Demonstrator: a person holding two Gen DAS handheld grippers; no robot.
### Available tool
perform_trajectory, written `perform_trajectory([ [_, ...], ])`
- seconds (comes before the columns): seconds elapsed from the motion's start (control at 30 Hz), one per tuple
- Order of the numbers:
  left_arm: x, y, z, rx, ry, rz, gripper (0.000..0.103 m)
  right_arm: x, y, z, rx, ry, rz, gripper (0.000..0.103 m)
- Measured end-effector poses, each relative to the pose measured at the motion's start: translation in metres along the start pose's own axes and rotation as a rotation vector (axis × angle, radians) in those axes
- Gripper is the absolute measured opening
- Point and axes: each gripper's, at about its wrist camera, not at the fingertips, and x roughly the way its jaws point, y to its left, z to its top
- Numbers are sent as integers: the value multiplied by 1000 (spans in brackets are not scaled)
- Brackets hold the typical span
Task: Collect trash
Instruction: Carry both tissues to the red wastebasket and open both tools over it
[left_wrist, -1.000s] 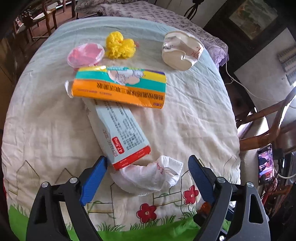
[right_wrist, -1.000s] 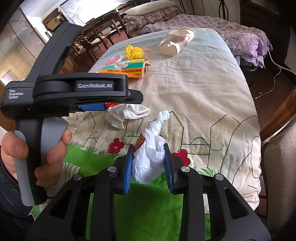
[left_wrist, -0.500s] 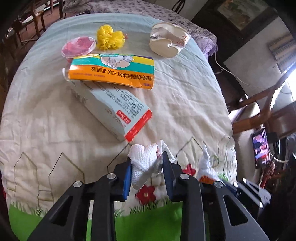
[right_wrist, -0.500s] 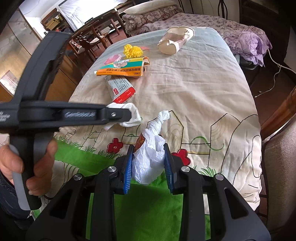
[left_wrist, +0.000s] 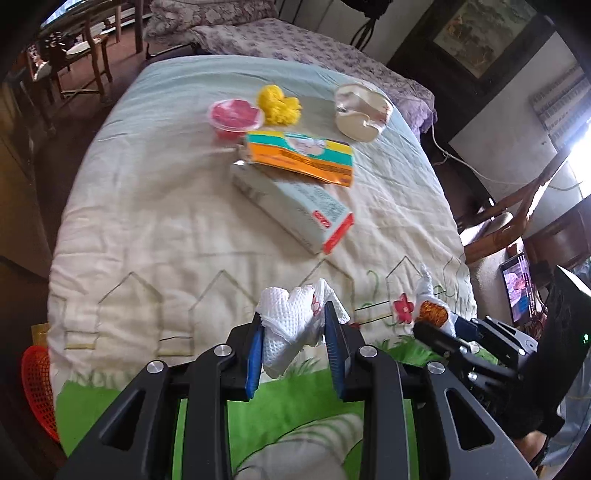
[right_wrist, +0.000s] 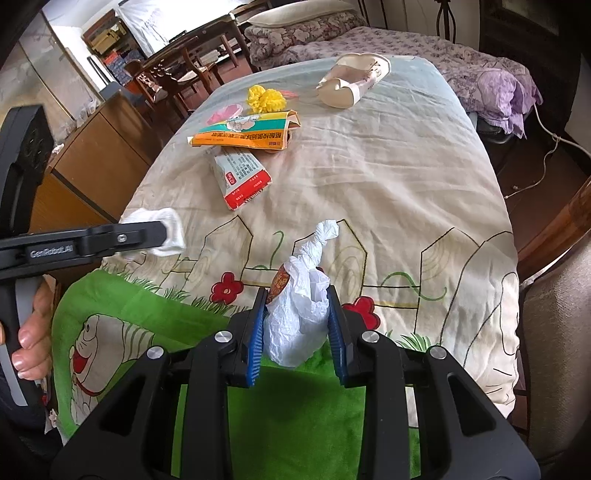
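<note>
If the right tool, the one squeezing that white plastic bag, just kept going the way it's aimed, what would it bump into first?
Probably the bed cover. The right tool points steeply down over the printed fence and red flowers, with its white plastic bag leading. Nothing else seems to lie in that line, though depth is hard to judge here.

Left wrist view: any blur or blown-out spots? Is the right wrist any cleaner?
Left wrist view: motion-smeared on the far items, e.g. the orange packet; window glare blows out the right edge; the tissue between the left gripper pads stays sharp. Right wrist view: crisp on the white bag in the right gripper, only the left gripper's arm blurred. Both: heavy fisheye curvature, dark corners.
</note>
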Motion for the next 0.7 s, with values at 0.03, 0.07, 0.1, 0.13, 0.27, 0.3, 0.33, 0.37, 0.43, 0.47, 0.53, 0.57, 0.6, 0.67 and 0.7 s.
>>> perform_trajectory([
  [0.03,-2,3,-1,-5,-3,-2,30,0,0,0,-2,0,-4,33],
  [0.07,-6,8,-4,-13,-6,-5,30,0,1,0,-6,1,-13,33],
  [0.1,-8,13,-6,-21,-8,-9,30,0,2,0,-8,1,-17,33],
  [0.13,-11,16,-8,-28,-11,-11,30,0,3,0,-11,2,-21,32],
  [0.27,-22,33,-17,-58,-29,-12,30,-1,7,-1,-21,-1,-40,32],
  [0.3,-24,36,-19,-63,-34,-10,30,-3,8,-1,-25,-6,-40,32],
  [0.33,-27,39,-20,-66,-38,-7,30,-3,10,-1,-26,-7,-36,32],
  [0.37,-31,44,-23,-72,-47,-3,30,-4,13,-2,-28,-3,-27,32],
  [0.43,-38,52,-28,-81,-61,2,30,-3,22,-3,-38,5,-3,32],
  [0.47,-41,55,-29,-85,-67,2,30,-3,30,-3,-52,8,4,32],
  [0.53,-50,65,-34,-95,-88,6,30,-6,50,-3,-101,4,22,32],
  [0.57,-55,70,-36,-101,-99,9,30,-8,57,-2,-116,1,30,32],
  [0.6,-60,75,-38,-108,-108,11,30,-10,66,-1,-138,-4,44,32],
  [0.67,-69,86,-43,-121,-126,14,30,-14,83,1,-170,-11,66,32],
  [0.7,-75,91,-45,-127,-136,18,30,-16,93,2,-190,-15,78,32],
])
